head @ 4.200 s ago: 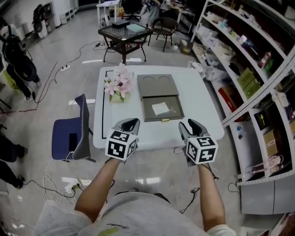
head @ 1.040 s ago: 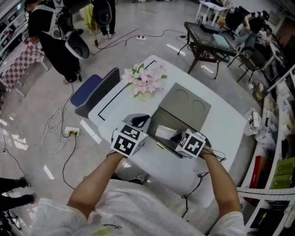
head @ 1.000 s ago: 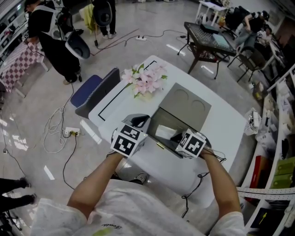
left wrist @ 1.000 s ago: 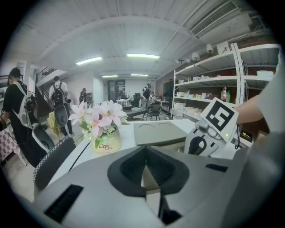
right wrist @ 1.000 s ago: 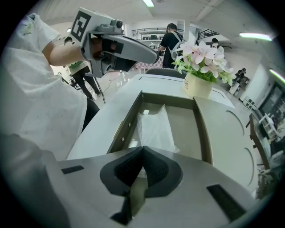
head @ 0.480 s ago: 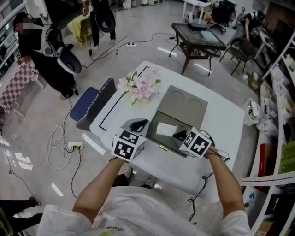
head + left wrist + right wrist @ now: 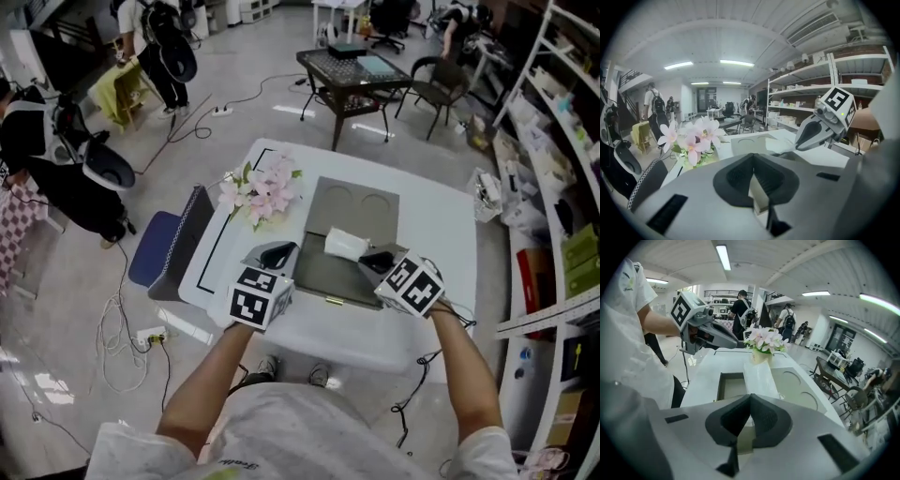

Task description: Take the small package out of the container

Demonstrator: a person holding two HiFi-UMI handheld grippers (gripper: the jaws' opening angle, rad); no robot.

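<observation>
The small package [image 7: 343,245], a white translucent pouch, hangs above the back edge of the open grey container [image 7: 323,279] on the white table [image 7: 436,234]. My right gripper [image 7: 367,260] is shut on one end of it. In the right gripper view the package [image 7: 758,375] sticks forward from the right gripper [image 7: 750,397], over the container's tray [image 7: 727,386] and next to the lid [image 7: 799,390]. My left gripper [image 7: 272,251] hovers at the tray's left front corner, shut, with nothing in it. The left gripper view shows the left gripper [image 7: 752,157] with its jaws together.
A pot of pink flowers [image 7: 261,192] stands left of the container's lid [image 7: 358,208]. A blue chair [image 7: 173,248] sits at the table's left side. Shelves [image 7: 562,141] line the right. A black table [image 7: 352,66] and people stand farther back.
My right gripper has risen out of the tray with the package, which lay inside the container before. The left gripper has stayed at the tray's left front.
</observation>
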